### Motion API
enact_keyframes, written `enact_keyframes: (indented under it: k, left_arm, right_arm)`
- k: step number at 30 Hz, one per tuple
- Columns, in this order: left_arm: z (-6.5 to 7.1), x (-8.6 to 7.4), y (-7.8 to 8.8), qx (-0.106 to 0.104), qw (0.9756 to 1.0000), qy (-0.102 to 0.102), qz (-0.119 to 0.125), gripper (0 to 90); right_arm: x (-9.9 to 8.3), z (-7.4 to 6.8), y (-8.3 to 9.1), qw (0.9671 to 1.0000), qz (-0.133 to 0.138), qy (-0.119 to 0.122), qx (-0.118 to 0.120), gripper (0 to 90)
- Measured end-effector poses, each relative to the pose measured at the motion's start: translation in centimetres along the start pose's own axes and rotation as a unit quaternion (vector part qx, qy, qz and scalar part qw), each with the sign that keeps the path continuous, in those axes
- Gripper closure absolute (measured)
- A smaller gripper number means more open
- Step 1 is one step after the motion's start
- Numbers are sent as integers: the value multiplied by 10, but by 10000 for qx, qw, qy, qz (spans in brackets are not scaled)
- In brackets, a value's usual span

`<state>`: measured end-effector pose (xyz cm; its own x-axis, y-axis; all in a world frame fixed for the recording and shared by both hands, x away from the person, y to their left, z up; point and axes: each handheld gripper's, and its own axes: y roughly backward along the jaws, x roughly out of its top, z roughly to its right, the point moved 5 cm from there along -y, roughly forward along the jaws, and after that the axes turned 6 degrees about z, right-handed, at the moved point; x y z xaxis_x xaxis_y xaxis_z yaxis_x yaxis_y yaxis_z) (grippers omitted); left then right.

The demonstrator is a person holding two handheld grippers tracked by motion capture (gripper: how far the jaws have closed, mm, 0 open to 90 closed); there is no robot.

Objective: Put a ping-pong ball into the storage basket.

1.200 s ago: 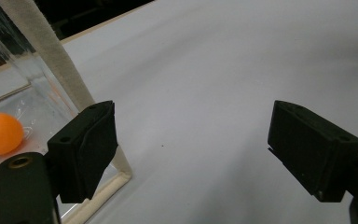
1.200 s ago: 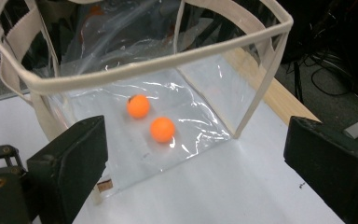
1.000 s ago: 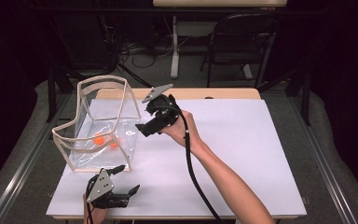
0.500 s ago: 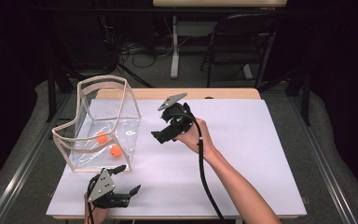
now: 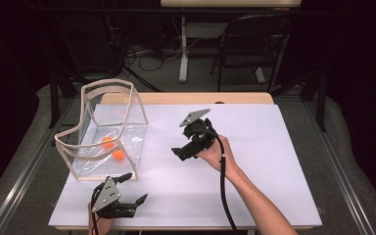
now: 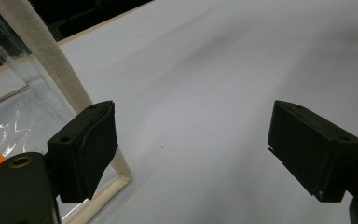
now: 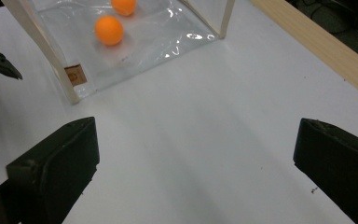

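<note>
A clear container (image 5: 127,115) with a cream frame stands at the left of the white tabletop (image 5: 274,161). Two orange balls (image 5: 107,142) (image 5: 119,155) lie on its floor. My right gripper (image 5: 180,152) is held by a hand near the table's middle, to the right of the container, and points at it. In the right gripper view, this gripper (image 7: 196,168) is wide open and empty, with both balls (image 7: 109,30) (image 7: 123,5) ahead. My left gripper (image 5: 134,188) rests by the front edge, just below the container. The left gripper (image 6: 191,149) is open too, with a frame post (image 6: 42,51) beside one jaw.
A wooden strip (image 5: 186,98) runs along the table's back edge. Behind it are a dark chair (image 5: 254,44) and cables on the floor. Open white surface stretches to the right of the hand.
My right gripper has drawn back from the container's rim, rightward and lower. Two balls now lie in the container where I made out one. The left gripper has stayed put.
</note>
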<state>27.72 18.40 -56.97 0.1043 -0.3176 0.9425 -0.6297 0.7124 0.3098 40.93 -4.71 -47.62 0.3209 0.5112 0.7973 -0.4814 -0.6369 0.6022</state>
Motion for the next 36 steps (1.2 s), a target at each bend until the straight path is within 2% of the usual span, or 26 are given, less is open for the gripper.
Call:
enact_keyframes:
  k: [8,24,36]
  left_arm:
    - [0,0,0,6,10000,-1,-10,157]
    - [-1,-1,1,13,10000,21,-14,157]
    - [-1,-2,1,15,10000,19,-28,157]
  right_arm:
    - [-32,3,3,9998,-128,-128,-24,0]
    - [-77,1,24,9993,-279,-220,-150,0]
    - [-109,-2,43,9988,-188,-343,-281,0]
